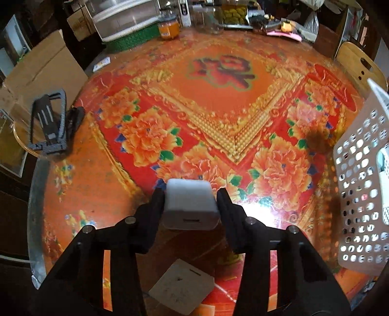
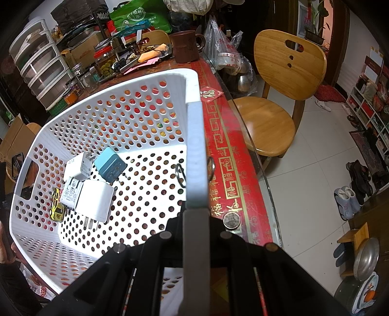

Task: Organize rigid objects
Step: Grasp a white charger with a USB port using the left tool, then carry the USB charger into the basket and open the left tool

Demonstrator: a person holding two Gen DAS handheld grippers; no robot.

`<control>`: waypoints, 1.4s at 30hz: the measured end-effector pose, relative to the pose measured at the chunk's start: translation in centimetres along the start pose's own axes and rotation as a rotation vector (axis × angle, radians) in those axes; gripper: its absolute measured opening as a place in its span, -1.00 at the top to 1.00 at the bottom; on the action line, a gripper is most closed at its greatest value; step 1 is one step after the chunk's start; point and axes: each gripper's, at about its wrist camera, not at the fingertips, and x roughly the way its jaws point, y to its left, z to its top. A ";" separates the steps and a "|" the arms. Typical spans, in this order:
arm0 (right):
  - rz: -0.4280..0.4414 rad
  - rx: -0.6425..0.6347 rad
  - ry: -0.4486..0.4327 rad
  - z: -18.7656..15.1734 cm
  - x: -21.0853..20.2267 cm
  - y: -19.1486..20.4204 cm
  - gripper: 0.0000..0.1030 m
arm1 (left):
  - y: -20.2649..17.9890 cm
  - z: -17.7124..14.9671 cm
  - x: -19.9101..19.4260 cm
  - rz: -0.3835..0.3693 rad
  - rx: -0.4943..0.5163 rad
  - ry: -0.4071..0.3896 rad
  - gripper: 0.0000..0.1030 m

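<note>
My left gripper (image 1: 190, 204) is shut on a white USB charger block (image 1: 190, 203) and holds it above the red flowered table (image 1: 218, 97). The white perforated basket (image 1: 359, 184) stands at the right edge of that view. My right gripper (image 2: 195, 214) is shut on the basket's right rim (image 2: 195, 150), one finger inside and one outside. Inside the basket lie a blue charger (image 2: 109, 167), white chargers (image 2: 93, 200) (image 2: 77, 167), a yellow toy car (image 2: 56, 205) and a dark ring (image 2: 180, 175).
A black phone stand (image 1: 49, 121) sits at the table's left edge. A white card (image 1: 181, 289) lies below my left gripper. A coin (image 2: 231, 220) lies right of the basket near the table edge. A wooden chair (image 2: 274, 97) stands beside the table. Jars and drawers (image 1: 126, 17) crowd the far side.
</note>
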 end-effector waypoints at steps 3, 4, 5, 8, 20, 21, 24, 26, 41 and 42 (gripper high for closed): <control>0.000 -0.001 0.000 0.0 0.0 0.0 0.82 | -0.4 0.3 -1.8 0.009 0.016 -0.029 0.19; 0.000 -0.001 0.000 0.0 0.0 0.0 0.82 | -0.4 0.4 -2.1 0.009 0.016 -0.034 0.19; 0.001 -0.001 0.000 0.0 0.0 0.0 0.82 | -0.5 0.5 -2.6 0.009 0.018 -0.040 0.19; 0.004 0.000 0.000 0.1 0.0 0.1 0.82 | -1.1 0.7 -4.6 0.001 0.025 -0.078 0.19; 0.004 -0.002 0.000 0.0 0.0 0.1 0.81 | -9.8 2.0 -18.1 -0.074 0.217 -0.284 0.19; 0.005 -0.003 0.000 0.0 0.0 0.1 0.81 | -11.6 2.0 -18.9 -0.078 0.255 -0.293 0.19; 0.005 -0.002 0.001 0.0 0.0 0.1 0.81 | -15.8 1.5 -20.1 -0.100 0.345 -0.293 0.19; 0.005 -0.003 0.000 0.0 0.0 0.1 0.81 | -18.0 1.0 -20.2 -0.123 0.385 -0.280 0.19; 0.010 -0.003 0.001 -0.1 0.1 0.0 0.79 | -24.9 -2.2 -12.0 -0.152 0.520 -0.042 0.19; 0.010 -0.003 0.000 -0.1 0.1 0.0 0.79 | -24.9 -2.2 -11.6 -0.152 0.518 -0.033 0.19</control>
